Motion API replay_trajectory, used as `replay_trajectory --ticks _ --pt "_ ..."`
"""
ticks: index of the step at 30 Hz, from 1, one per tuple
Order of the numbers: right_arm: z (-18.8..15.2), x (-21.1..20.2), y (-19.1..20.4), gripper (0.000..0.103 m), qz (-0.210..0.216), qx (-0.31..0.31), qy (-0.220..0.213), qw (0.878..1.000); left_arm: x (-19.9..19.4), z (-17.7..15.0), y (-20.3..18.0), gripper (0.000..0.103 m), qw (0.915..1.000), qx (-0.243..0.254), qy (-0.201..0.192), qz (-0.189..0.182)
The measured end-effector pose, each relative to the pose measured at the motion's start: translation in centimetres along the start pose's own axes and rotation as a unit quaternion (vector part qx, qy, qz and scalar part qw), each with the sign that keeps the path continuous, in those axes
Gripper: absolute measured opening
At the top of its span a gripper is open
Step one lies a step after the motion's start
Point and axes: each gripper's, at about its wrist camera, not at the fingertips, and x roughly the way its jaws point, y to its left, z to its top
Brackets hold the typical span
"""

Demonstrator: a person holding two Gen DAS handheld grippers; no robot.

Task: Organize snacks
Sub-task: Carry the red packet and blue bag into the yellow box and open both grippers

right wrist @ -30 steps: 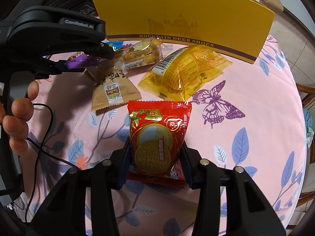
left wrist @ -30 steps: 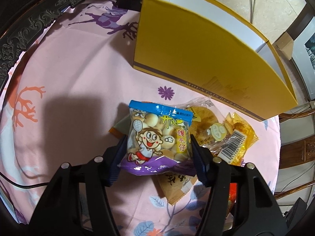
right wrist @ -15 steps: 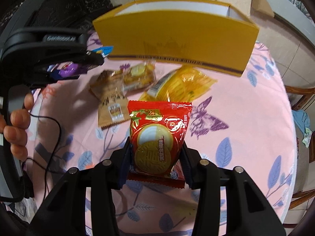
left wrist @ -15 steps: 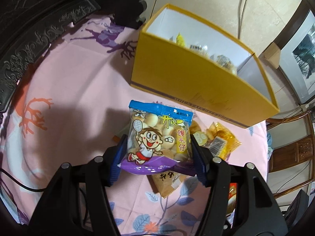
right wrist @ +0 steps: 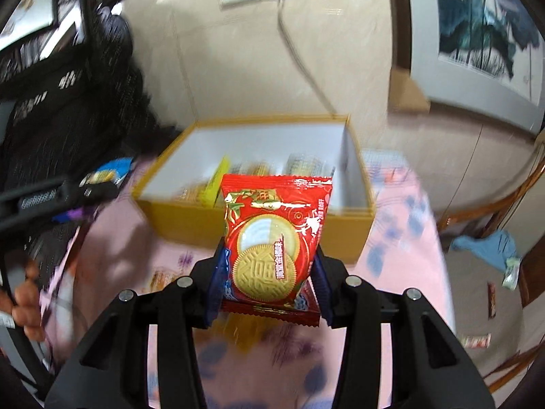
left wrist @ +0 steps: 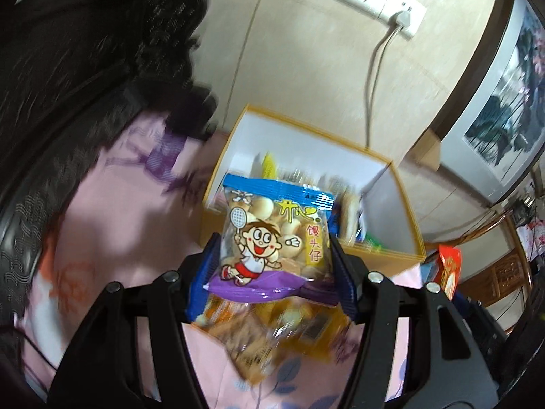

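My left gripper clamps the cartoon biscuit bag mid-frame, just below the open yellow box. My right gripper pinches the red cookie packet at frame centre, the box behind it. Blurred wrappers, perhaps three, lie on the pink cloth beneath.

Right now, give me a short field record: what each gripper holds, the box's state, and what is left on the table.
left gripper: shut on cartoon biscuit packet
right gripper: shut on red cookie packet
yellow box: open, on the pink tablecloth, several snacks already inside
loose snacks: a few yellow wrappers on the cloth below the left gripper, blurred
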Motion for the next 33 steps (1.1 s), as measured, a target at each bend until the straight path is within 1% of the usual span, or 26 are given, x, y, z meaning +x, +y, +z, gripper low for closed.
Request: replay_trajectory --ticks 2,6,10,13,14,16,17,18,20,22,26,29,31,33 --pt "2.0 0.7 -0.5 0.045 -0.007 -0.001 -0.019 1.0 0.5 1.7 -0.9 0.061 0.9998 0.008 -0.014 -0.006" --pt "4.5 2.5 -0.9 0.045 -0.012 -0.005 -0.034 0.999 2.5 4.3 -2.5 0.061 0.9991 0.029 -0.028 -0.009" --pt "5.8 5.2 -0.8 0.045 -0.012 -0.009 -0.025 1.0 5.2 5.6 -2.8 0.061 0.9991 0.035 -0.023 -0.01" --pt "5.9 7.2 -0.6 0.046 -0.013 -0.009 -0.014 1.0 7.4 6.4 -2.8 0.062 0.9993 0.036 -0.014 -0.003" --pt "6.0 7.8 -0.5 0.046 -0.013 -0.008 -0.009 1.0 7.9 6.7 -2.8 0.063 0.9993 0.036 -0.007 -0.003" --pt "6.2 8.8 -0.5 0.051 -0.013 -0.003 0.009 1.0 8.8 6.9 -2.7 0.08 0.9995 0.032 0.007 0.005" --pt "6.3 9.0 -0.5 0.06 -0.016 -0.001 0.016 1.0 8.8 6.9 -2.5 0.092 0.9996 0.024 0.008 0.014" --pt "6.3 8.6 -0.4 0.067 -0.022 0.001 0.013 1.0 8.4 6.9 -2.2 0.092 0.9997 0.02 0.002 0.015" --pt "5.9 7.7 -0.3 0.067 -0.019 0.0 0.002 1.0 7.7 6.6 -1.7 0.092 0.9999 0.015 -0.004 0.005" --pt "5.3 7.2 -0.4 0.067 -0.018 0.003 0.011 1.0 7.0 6.0 -1.0 0.093 1.0 0.005 -0.003 0.006" --pt "3.3 5.8 -0.9 0.067 -0.007 0.035 0.033 0.999 5.7 4.4 1.1 0.093 0.9995 -0.025 0.016 0.013" --pt "1.0 4.7 -1.1 0.067 -0.009 0.06 0.052 0.997 4.4 2.7 2.9 0.093 0.9985 -0.041 0.021 0.029" --pt "-0.9 4.0 -1.3 0.067 -0.014 0.077 0.068 0.995 3.5 1.1 4.3 0.093 0.9973 -0.05 0.027 0.045" --pt "-2.8 3.6 -1.5 0.067 -0.015 0.094 0.091 0.991 2.6 -0.5 5.6 0.093 0.9962 -0.06 0.034 0.054"
